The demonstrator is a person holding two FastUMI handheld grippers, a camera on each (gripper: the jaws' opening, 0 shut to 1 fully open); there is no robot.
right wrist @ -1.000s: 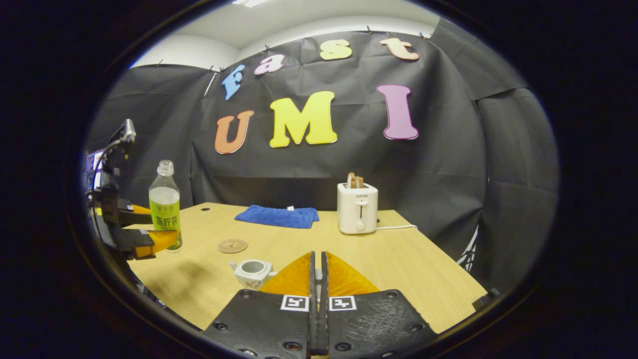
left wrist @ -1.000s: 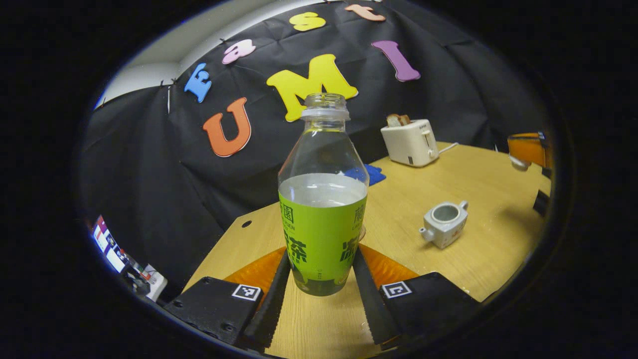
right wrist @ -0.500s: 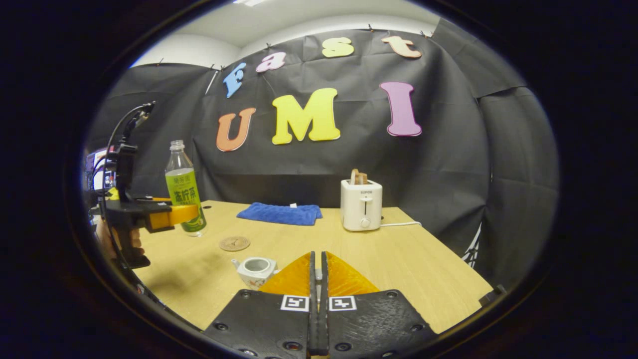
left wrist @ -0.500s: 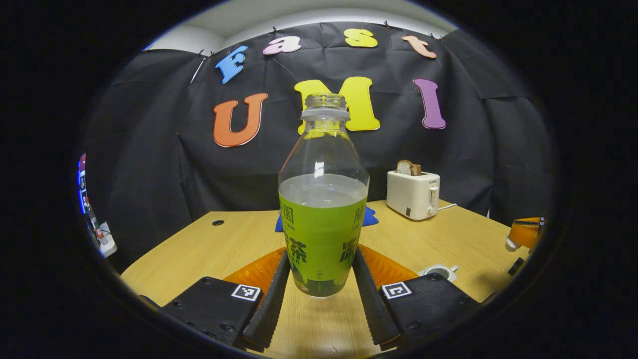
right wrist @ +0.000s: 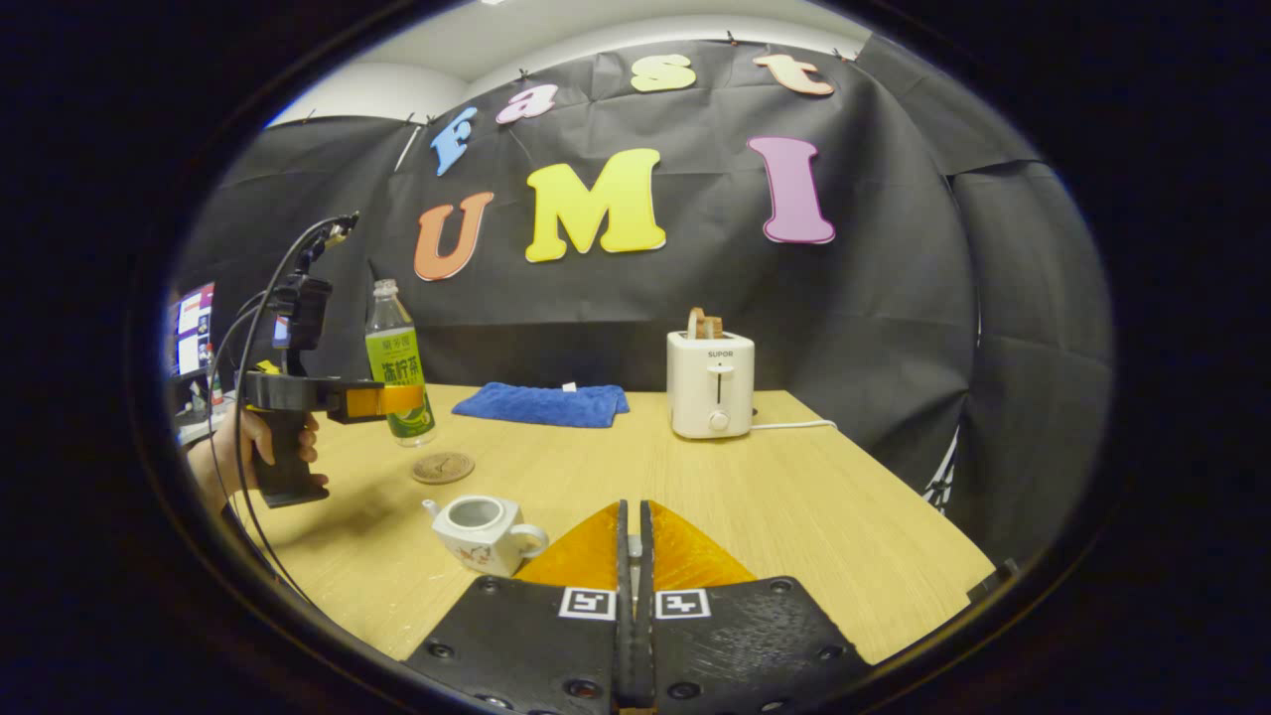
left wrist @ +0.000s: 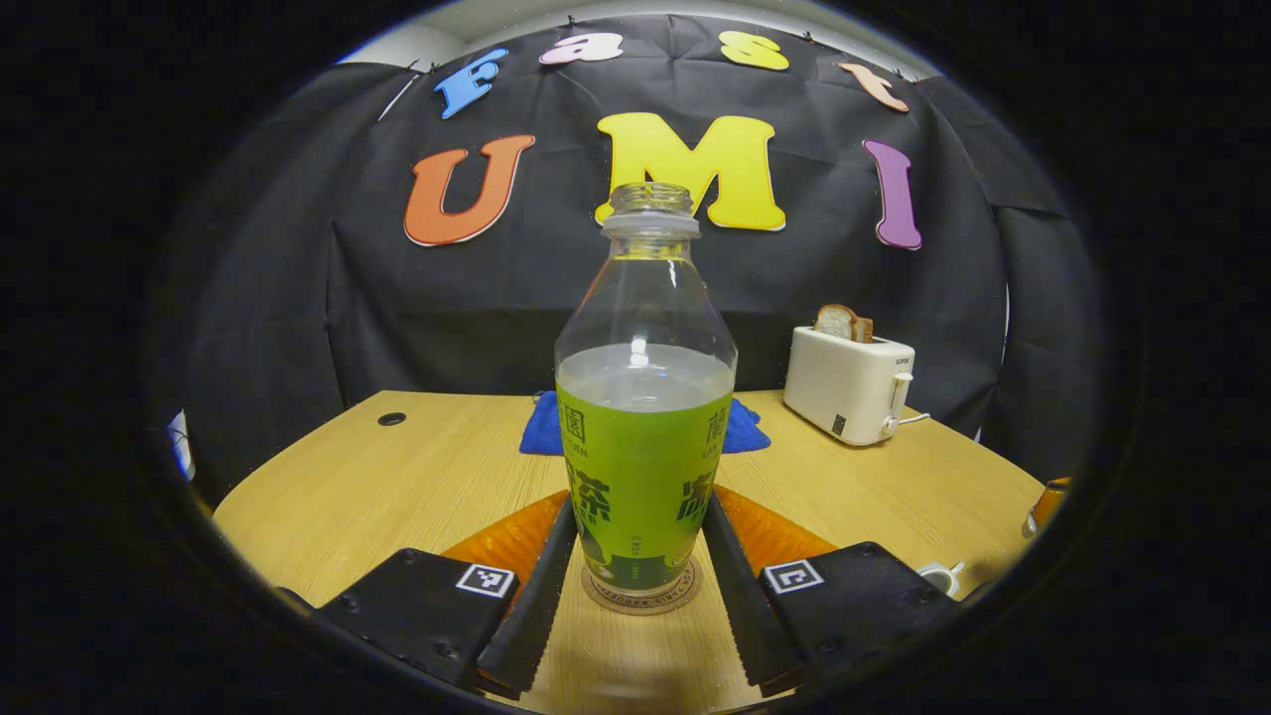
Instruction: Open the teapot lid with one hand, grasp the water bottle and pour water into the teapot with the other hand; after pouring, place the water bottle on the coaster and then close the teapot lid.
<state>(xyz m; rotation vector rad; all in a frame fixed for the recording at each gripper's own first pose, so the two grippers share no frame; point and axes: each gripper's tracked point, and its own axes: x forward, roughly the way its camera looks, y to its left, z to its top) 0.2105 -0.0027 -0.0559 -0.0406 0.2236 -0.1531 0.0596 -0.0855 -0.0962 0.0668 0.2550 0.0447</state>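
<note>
Now the left hand-held gripper (left wrist: 635, 576) holds the uncapped water bottle (left wrist: 643, 417) upright, both fingers pressed on its green label, above the round coaster (left wrist: 641, 599), which half a second ago lay out of that view. From the right gripper view the bottle hangs near the coaster (right wrist: 443, 467) rather than farther left. Right hand-held gripper (right wrist: 633, 596) stays closed; the lidless teapot (right wrist: 482, 533) sits on the surface (right wrist: 794, 516).

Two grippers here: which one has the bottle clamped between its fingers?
The left gripper: its fingers press both sides of the water bottle, held above the coaster. The right gripper has fingers together with no bottle, beside the open teapot.
</note>
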